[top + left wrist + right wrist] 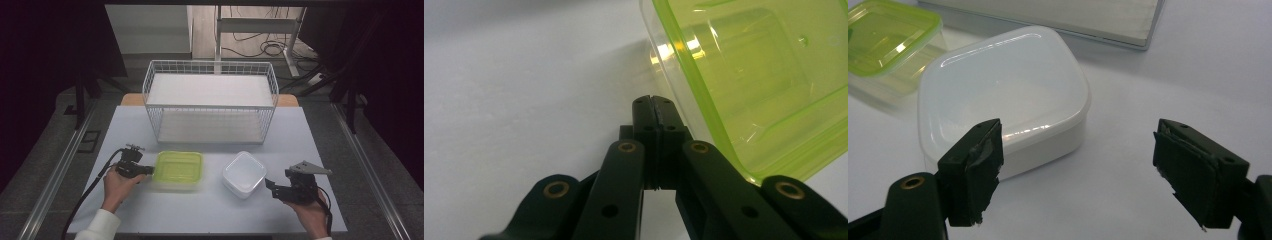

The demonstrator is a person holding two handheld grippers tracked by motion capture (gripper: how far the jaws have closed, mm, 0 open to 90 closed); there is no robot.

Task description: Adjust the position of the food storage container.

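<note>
A clear box with a green lid lies on the white table, left of centre. My left gripper is shut, its tips right at the box's left side; in the left gripper view the closed jaws meet beside the green lid's rim with nothing between them. A white lidded box sits right of centre. My right gripper stands open just to its right; in the right gripper view the white box lies ahead and left of the spread jaws.
A white wire basket with a white board inside stands at the back of the table. The person's hands come in at the front left and front right. Cables and a desk frame lie on the floor beyond.
</note>
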